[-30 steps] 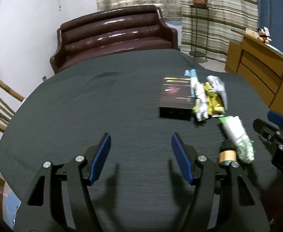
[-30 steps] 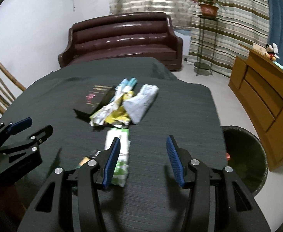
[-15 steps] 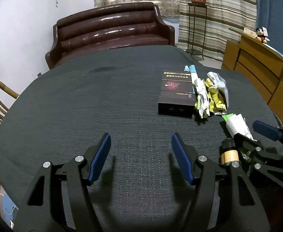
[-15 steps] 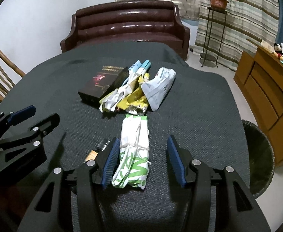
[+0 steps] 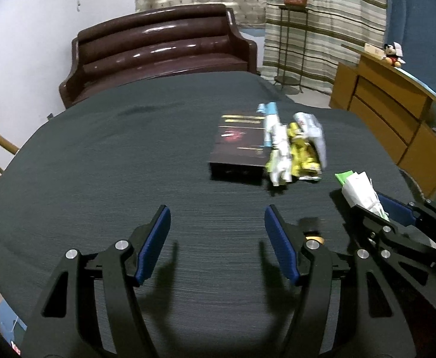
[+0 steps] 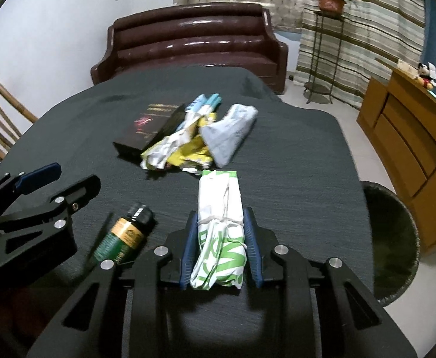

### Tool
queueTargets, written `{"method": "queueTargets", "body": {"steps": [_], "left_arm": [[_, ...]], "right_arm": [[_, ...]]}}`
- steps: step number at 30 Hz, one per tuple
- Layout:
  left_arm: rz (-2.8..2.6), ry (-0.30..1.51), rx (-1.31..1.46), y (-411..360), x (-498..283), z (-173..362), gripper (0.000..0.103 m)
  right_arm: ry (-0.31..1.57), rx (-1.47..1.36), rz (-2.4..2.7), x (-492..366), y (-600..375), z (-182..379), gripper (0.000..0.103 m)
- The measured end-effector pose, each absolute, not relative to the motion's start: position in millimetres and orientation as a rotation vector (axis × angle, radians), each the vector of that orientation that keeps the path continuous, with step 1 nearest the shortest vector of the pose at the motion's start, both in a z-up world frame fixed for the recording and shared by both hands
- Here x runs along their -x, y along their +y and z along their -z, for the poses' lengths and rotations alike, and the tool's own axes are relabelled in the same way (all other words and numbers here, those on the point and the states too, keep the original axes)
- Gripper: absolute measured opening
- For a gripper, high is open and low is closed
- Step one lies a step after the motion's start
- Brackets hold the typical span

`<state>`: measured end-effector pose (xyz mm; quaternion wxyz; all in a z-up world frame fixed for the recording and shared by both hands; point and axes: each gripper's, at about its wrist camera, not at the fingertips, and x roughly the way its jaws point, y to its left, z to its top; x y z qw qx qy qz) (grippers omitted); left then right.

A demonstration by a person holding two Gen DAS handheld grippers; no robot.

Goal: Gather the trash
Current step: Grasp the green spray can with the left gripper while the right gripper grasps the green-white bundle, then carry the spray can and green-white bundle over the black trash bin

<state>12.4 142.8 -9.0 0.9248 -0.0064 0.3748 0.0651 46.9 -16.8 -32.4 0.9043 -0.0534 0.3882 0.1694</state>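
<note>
Now the right tongs (image 6: 220, 238) have just been closing, and their blue pads press on both sides of a green-and-white wrapper (image 6: 219, 217), rolled up and tied round the middle with a thin band. It lies lengthwise on the dark counter (image 6: 292, 155), so the pads take it across its narrow width, which looks like the easier way to pinch a soft roll. Just left of the wrapper lies a small dark bottle (image 6: 122, 234) on its side, with a gold and green label whose writing is too small to read. Beyond the wrapper sits a heap of more trash: a black box (image 6: 149, 128) with gold and red lettering I cannot make out, a blue-and-white wrapper (image 6: 201, 104), a crumpled yellow wrapper (image 6: 188, 152) and a grey bag (image 6: 229, 134). To the right of the wrapper, off the counter's edge, stands a dark bin (image 6: 393, 238) on the floor, probably where the roll should go.

The left tongs (image 5: 215, 238) stand open over bare counter, holding nothing, left of the wrapper and near the bottle, likely their next pick.
</note>
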Motion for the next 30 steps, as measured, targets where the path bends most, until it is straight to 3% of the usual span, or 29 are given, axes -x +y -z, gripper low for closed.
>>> {"method": "queueTargets", "body": {"steps": [2, 4, 16, 18, 23, 25, 30], "left_arm": [[-0.115, 0.768, 0.014, 135, -11, 8, 0.065], [-0.096, 0.77, 0.015, 126, -11, 9, 0.072], [-0.033, 0.827, -0.015, 90, -14, 26, 0.071], [-0.038, 0.841, -0.022, 88, -14, 30, 0.065], [-0.003, 0.872, -0.015, 85, -16, 35, 0.038], [0.017, 0.87, -0.001, 85, -15, 36, 0.023], [0.019, 0.861, 0.009, 86, -14, 37, 0.023]], "right_arm": [[0.8, 0.101, -0.333, -47, -26, 32, 0.031], [0.797, 0.091, -0.312, -46, -37, 31, 0.031], [0.792, 0.047, -0.249, -46, -77, 33, 0.031], [0.788, 0.043, -0.247, -46, -80, 34, 0.031], [0.783, 0.037, -0.249, -45, -85, 35, 0.031], [0.784, 0.036, -0.249, -45, -86, 35, 0.031], [0.778, 0.034, -0.249, -44, -88, 34, 0.031]]}}
